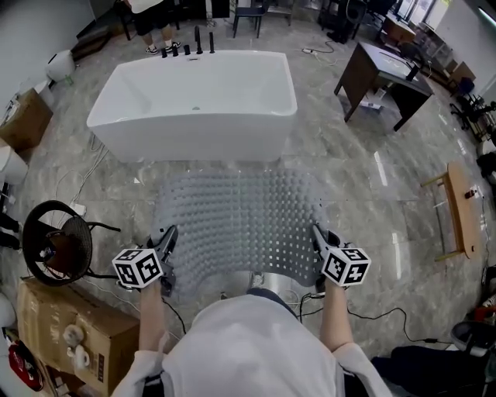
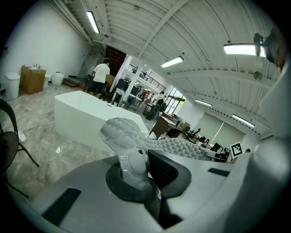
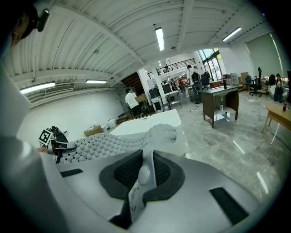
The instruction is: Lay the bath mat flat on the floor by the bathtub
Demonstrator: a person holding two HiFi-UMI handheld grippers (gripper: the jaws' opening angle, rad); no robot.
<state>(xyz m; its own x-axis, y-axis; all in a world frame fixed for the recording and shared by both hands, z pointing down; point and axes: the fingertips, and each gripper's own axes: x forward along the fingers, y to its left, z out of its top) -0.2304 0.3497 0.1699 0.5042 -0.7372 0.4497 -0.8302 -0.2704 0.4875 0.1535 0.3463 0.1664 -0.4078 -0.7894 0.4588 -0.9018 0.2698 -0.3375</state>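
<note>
A grey studded bath mat (image 1: 240,221) hangs stretched between my two grippers, held up above the marble floor in front of the white bathtub (image 1: 194,101). My left gripper (image 1: 167,242) is shut on the mat's left near corner (image 2: 129,154). My right gripper (image 1: 318,239) is shut on the right near corner (image 3: 150,150). The mat's far edge droops toward the tub side. In the left gripper view the mat (image 2: 182,146) runs off to the right; in the right gripper view the mat (image 3: 102,144) runs left toward the other gripper (image 3: 51,139).
A black fan (image 1: 53,242) and a cardboard box (image 1: 74,329) stand at my left. A dark desk (image 1: 384,74) is at the back right, a wooden stool (image 1: 459,209) at the right. Cables (image 1: 372,318) lie near my feet. A person (image 1: 155,23) stands behind the tub.
</note>
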